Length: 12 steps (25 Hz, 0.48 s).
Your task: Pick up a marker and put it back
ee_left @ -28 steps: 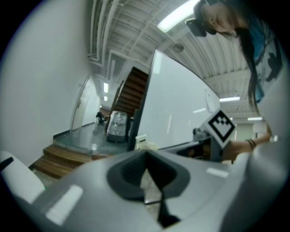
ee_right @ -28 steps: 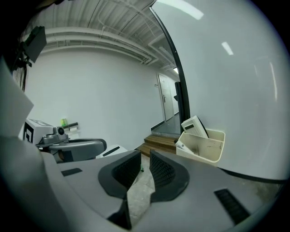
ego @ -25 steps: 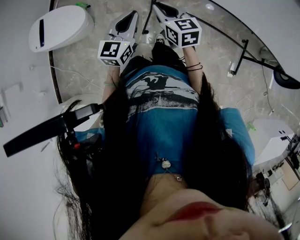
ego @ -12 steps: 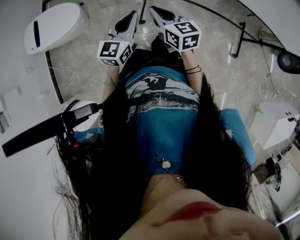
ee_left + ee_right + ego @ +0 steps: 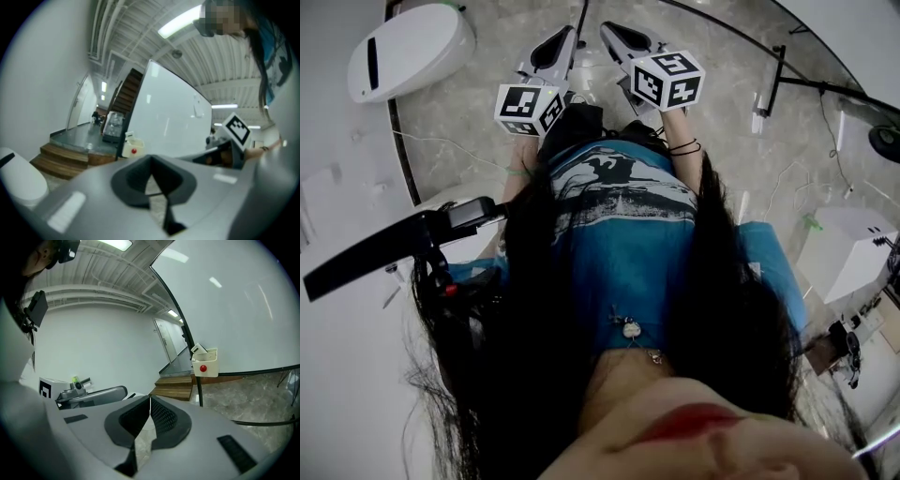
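Jaws together, empty, on left gripper [image 5: 151, 159]; same on right gripper [image 5: 150, 400], pointing toward cream square box with red dot [image 5: 205, 363].

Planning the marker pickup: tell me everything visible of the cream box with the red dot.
The cream box is open-topped, plastic-looking, with a round red dot on its front. It hangs upright at the whiteboard's lower corner, beside the black frame post, clear of the floor. A white piece sticks up tilted from its top; what it is cannot be told.
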{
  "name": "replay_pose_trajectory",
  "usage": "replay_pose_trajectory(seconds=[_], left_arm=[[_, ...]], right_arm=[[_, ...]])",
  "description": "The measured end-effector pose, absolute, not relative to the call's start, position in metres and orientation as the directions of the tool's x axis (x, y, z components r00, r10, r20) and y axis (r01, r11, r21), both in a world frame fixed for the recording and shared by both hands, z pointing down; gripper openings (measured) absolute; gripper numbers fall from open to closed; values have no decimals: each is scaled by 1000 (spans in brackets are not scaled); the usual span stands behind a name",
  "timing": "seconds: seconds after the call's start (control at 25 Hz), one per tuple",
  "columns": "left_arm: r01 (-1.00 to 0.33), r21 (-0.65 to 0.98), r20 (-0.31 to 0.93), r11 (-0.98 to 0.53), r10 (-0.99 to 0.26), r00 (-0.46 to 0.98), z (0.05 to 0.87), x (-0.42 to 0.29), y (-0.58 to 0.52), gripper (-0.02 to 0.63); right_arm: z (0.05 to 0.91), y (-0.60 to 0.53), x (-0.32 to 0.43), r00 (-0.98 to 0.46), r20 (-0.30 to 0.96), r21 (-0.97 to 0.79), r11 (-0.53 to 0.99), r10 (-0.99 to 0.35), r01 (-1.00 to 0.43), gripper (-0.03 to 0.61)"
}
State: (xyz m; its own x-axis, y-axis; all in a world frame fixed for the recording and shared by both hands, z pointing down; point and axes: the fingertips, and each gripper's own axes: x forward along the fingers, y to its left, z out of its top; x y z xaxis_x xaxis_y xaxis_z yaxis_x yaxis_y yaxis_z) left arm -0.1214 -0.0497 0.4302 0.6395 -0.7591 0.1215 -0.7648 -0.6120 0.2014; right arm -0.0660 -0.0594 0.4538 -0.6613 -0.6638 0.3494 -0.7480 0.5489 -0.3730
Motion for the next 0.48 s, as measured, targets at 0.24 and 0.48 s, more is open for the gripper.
replay_pose_trajectory(seconds=[0.24, 0.48], left_arm=[[-775, 195, 121, -601, -769, 628, 429, -85, 0, 2], [-778, 185, 122, -600, -771, 624, 431, -19, 76, 2]], right_arm=[[450, -8, -29, -668, 336, -370, 559, -664, -742, 14], [452, 66, 36, -671, 323, -387, 554, -668, -737, 14]])
